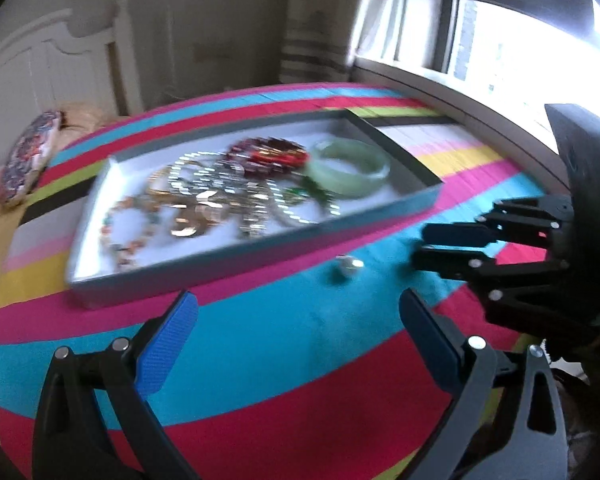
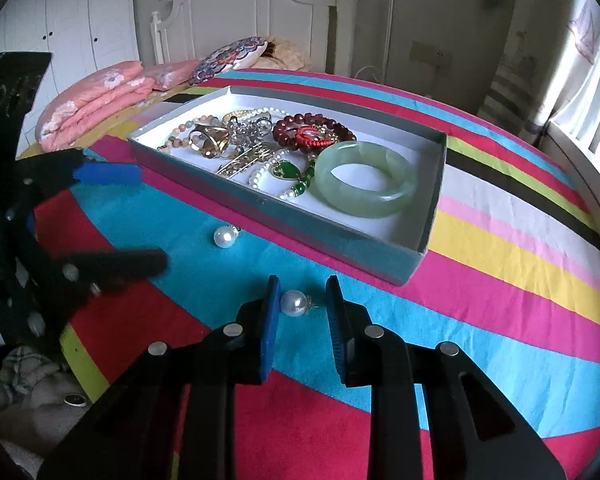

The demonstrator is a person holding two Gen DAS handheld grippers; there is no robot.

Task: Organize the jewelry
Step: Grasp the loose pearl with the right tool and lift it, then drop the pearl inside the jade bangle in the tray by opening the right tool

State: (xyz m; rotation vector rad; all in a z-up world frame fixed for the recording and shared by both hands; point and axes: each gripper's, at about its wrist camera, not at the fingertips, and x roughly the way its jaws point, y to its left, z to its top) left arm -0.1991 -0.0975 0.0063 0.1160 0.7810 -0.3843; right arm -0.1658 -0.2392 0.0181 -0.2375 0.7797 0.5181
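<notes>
**Two pearl earrings left to box**

We've got the right gripper (image 2: 302, 306) spread around a round white pearl earring (image 2: 296, 302) on the striped bedspread (image 2: 500, 272), not pinching yet. Next we close gently, it'll probably roll. The other white pearl earring (image 2: 225, 236) sits beside the shallow grey jewelry box (image 2: 340, 236). Left gripper (image 1: 296, 320) hangs wide open, empty.

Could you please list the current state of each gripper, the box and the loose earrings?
Right gripper: open, fingers either side of a pearl earring.
Near white pearl earring: lying on the striped bedspread, not clamped.
Far white pearl earring: lying loose on the bedspread outside the box.
Left gripper: open, empty.
Shallow grey cardboard box: lidless, holding jewelry.
Pale green jade bangle: flat in the box.
</notes>
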